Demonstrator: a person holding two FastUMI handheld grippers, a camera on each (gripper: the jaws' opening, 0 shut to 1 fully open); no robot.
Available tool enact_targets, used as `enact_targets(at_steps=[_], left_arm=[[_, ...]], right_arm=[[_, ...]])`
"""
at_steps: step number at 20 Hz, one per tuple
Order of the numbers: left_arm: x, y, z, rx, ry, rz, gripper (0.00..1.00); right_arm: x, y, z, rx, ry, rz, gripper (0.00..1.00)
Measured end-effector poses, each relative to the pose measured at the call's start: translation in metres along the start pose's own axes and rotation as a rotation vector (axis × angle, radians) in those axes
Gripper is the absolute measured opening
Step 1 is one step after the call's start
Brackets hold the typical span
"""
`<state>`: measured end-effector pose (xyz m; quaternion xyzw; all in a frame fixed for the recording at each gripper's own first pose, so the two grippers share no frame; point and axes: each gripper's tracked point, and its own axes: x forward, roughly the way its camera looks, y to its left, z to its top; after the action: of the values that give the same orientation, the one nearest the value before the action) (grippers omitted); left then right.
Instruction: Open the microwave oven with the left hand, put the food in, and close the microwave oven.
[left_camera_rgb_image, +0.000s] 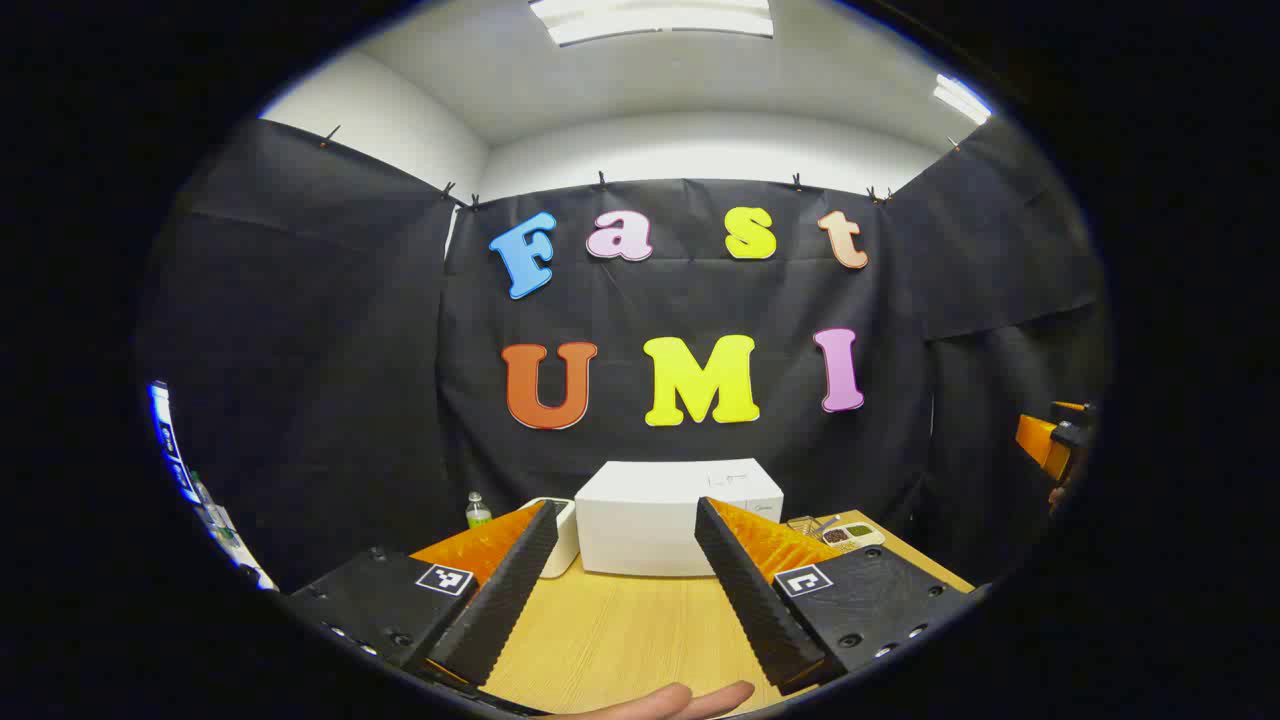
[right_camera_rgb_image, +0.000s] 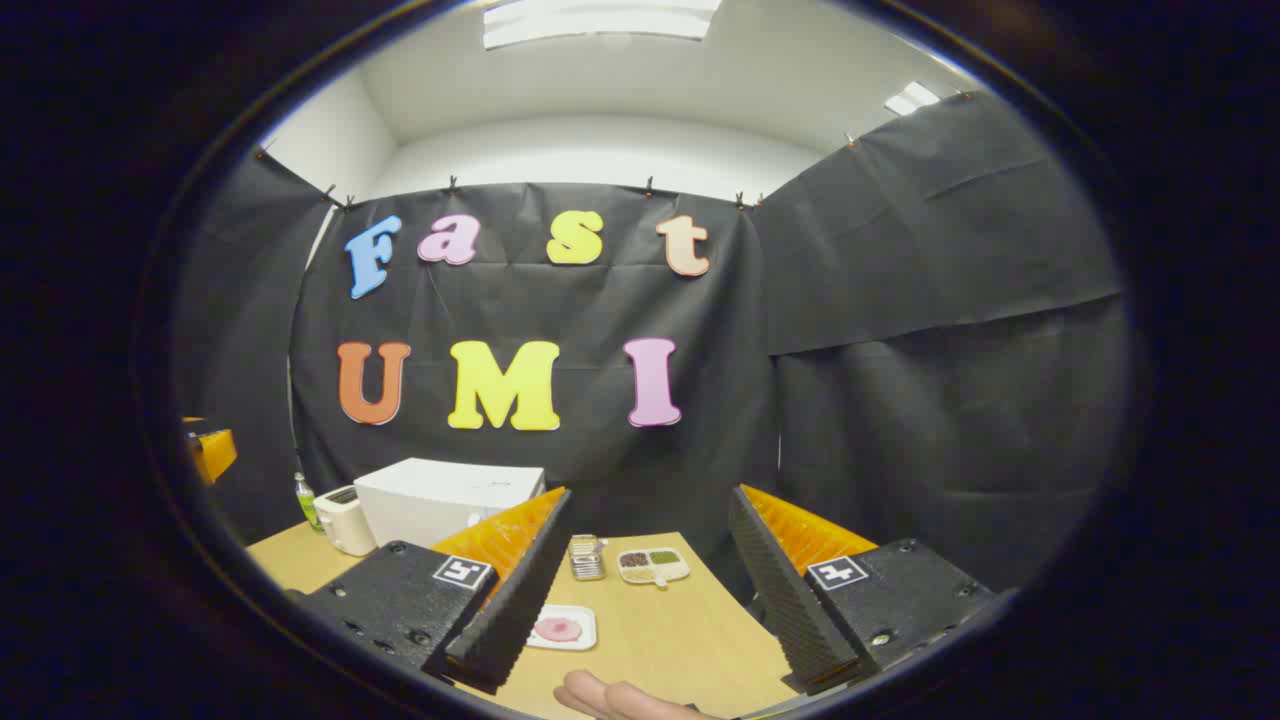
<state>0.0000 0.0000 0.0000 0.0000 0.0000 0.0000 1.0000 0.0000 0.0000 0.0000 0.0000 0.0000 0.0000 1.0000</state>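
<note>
The white microwave oven (left_camera_rgb_image: 672, 525) stands at the back of the wooden table (left_camera_rgb_image: 620, 630), door shut; it also appears at the left of the right gripper view (right_camera_rgb_image: 445, 500). The food, a pink round piece on a small white plate (right_camera_rgb_image: 560, 629), lies on the table just right of the right gripper's left finger. My left gripper (left_camera_rgb_image: 625, 590) hangs open above the table, well short of the microwave, holding nothing. My right gripper (right_camera_rgb_image: 650, 590) is open and empty too, above the table's right part. The right gripper's body (left_camera_rgb_image: 1050, 440) peeks in at the far right of the left gripper view.
A white toaster (right_camera_rgb_image: 343, 518) and a small green-capped bottle (left_camera_rgb_image: 478, 510) stand left of the microwave. A divided tray of spices (right_camera_rgb_image: 652, 565) and a small metal rack (right_camera_rgb_image: 586, 556) sit at the table's back right. A person's fingers (left_camera_rgb_image: 660, 703) show at the bottom.
</note>
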Motion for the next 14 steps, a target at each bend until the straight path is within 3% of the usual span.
enact_targets(at_steps=[2, 3, 11, 12, 14], left_arm=[[0.0, -0.005, -0.003, 0.0, 0.005, -0.004, 0.82], [0.0, -0.007, -0.003, -0.004, 0.006, -0.004, 0.82], [0.008, -0.018, -0.01, 0.01, 0.006, -0.019, 0.82], [0.01, -0.019, -0.013, 0.004, 0.008, -0.021, 0.93], [0.014, -0.022, -0.018, -0.012, 0.016, -0.025, 0.93]], right_arm=[[0.0, -0.003, 0.001, 0.009, 0.001, 0.001, 0.93], [0.001, -0.005, 0.003, 0.014, -0.002, 0.0, 0.99], [-0.006, -0.014, 0.007, 0.043, -0.034, 0.001, 0.99], [-0.007, -0.016, 0.007, 0.05, -0.038, -0.001, 0.99], [-0.005, -0.02, 0.007, 0.067, -0.048, -0.005, 0.99]])
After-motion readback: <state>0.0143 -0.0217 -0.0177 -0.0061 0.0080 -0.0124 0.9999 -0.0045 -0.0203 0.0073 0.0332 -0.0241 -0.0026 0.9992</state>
